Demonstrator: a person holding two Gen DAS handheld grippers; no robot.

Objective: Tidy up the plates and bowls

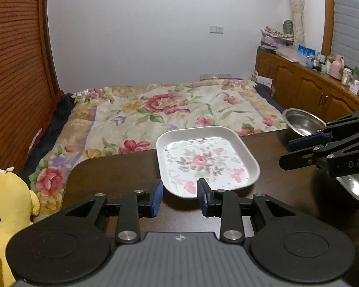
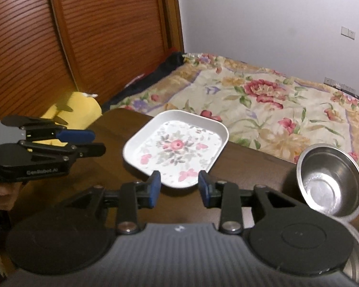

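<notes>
1. The plate (image 1: 207,161), square with rounded corners and a flower print, lies flat on the dark worktop (image 1: 112,174) toward its far edge, with the bed (image 1: 155,110) beyond; nothing is stacked on it.
2. A steel bowl (image 2: 330,181) sits to the right of the plate, apart from it; another metal rim (image 2: 356,260) shows at the near right, though too little is in view to say what it is.
3. The left gripper (image 1: 179,197) hangs just short of the plate's near edge, jaws spread and empty; the right gripper (image 2: 178,189) does the same from the right side, also spread and holding nothing.
4. The plate looks light, stiff and smooth, probably melamine or enamel, so likely to slip in a pinch; the raised rim (image 2: 179,185) at the near edge seems the best hold, one finger under and one inside.
5. The bowl looks thin, light and slick; its rim is the only sensible grip, and it may ring or skid if nudged.
</notes>
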